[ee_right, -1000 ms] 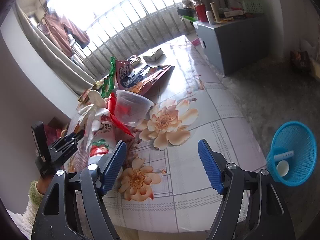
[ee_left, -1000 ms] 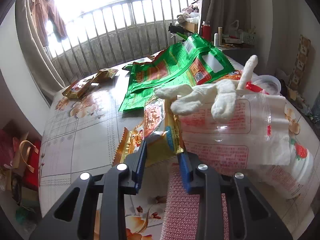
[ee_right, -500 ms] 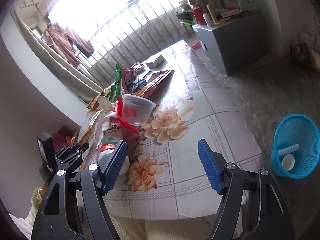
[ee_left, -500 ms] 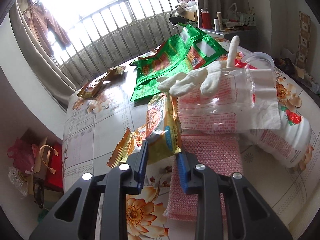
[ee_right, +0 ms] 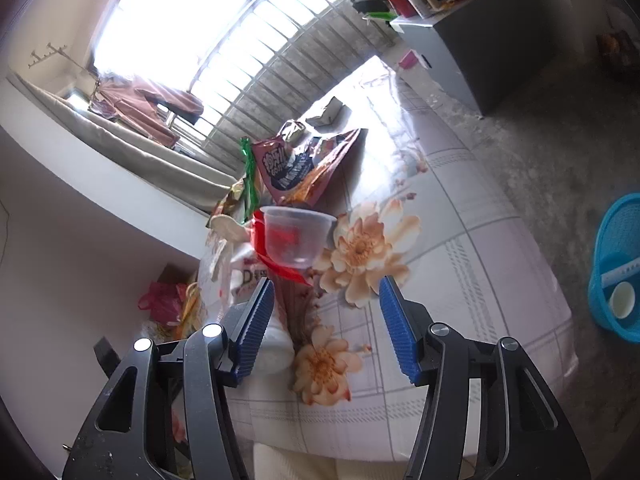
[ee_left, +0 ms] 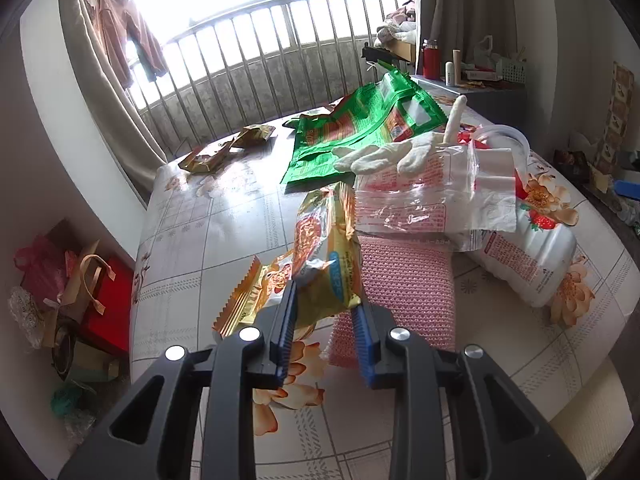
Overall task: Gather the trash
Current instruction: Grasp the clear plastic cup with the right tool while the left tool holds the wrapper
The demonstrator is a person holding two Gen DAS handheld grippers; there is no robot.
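My left gripper (ee_left: 325,312) is shut on a yellow snack wrapper (ee_left: 326,246) and holds it above the flowered table (ee_left: 224,224). A white glove (ee_left: 394,152) and a clear zip bag (ee_left: 432,200) stick out past it. A pink cloth (ee_left: 404,280) and a white strawberry bottle (ee_left: 528,258) lie beneath. My right gripper (ee_right: 326,320) is open and empty above the table edge, near a clear plastic cup (ee_right: 296,234). A blue trash basket (ee_right: 618,276) stands on the floor at right.
A green bag (ee_left: 360,132) and gold wrappers (ee_left: 224,148) lie farther back on the table. A red snack bag (ee_right: 296,170) lies behind the cup. A grey cabinet (ee_right: 472,40) stands beyond the table. Bags and boxes (ee_left: 68,280) sit on the floor at left.
My left gripper has pulled back and up with the yellow wrapper in it. My right gripper has tilted and moved closer to the cup; the basket has slid to the right edge.
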